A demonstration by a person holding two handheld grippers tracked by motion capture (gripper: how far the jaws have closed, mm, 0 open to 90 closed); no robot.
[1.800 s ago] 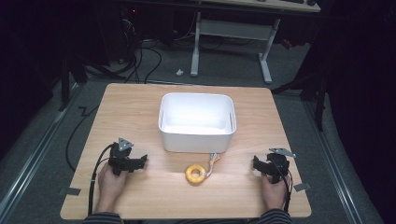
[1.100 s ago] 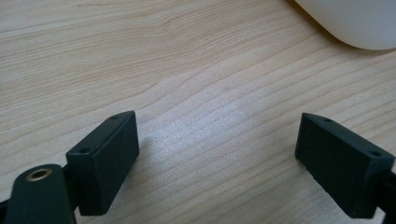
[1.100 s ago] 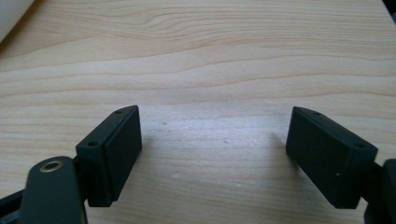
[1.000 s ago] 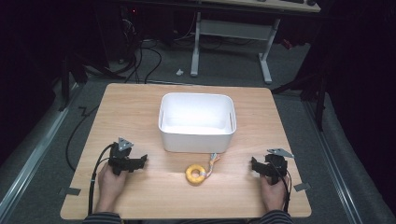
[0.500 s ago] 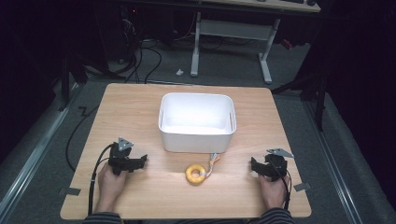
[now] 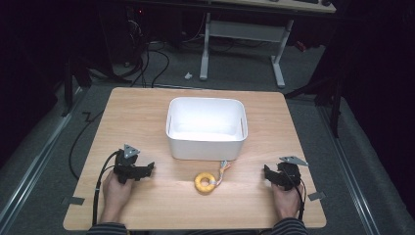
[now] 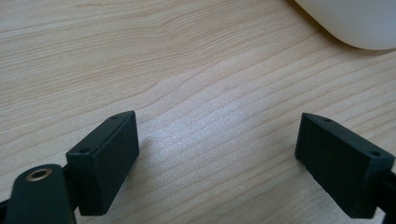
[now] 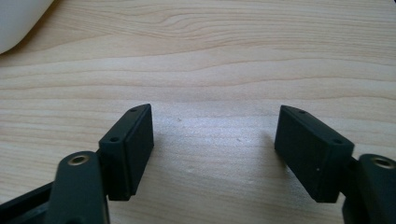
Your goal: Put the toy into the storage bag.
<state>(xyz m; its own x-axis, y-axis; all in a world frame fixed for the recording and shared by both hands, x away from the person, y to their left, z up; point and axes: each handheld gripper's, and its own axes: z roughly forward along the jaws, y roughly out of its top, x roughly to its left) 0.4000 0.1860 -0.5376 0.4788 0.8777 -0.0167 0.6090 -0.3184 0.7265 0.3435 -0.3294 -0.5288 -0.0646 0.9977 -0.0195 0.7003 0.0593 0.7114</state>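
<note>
A white rectangular bin (image 6: pixel 206 128) stands in the middle of the wooden table (image 6: pixel 147 105); its inside looks bare. In front of it lies a yellow ring-shaped roll (image 6: pixel 205 182) with a short strip of wires trailing toward the bin. My left gripper (image 6: pixel 147 169) rests near the front left, held by a hand, pointing right; its jaws stand wide apart over bare wood (image 7: pixel 217 149). At the front right my right gripper (image 6: pixel 267 172) points left toward the roll, jaws also apart with nothing between them (image 8: pixel 215 149).
A corner of the bin (image 7: pixel 350 23) shows at the top right of the left gripper view, and its edge (image 8: pixel 18 18) at the top left of the right gripper view. Beyond the table are a desk frame (image 6: pixel 244 44) and floor cables (image 6: pixel 147 58).
The right gripper has shifted slightly to the left toward the roll. The left gripper, the bin and the roll have stayed put.
</note>
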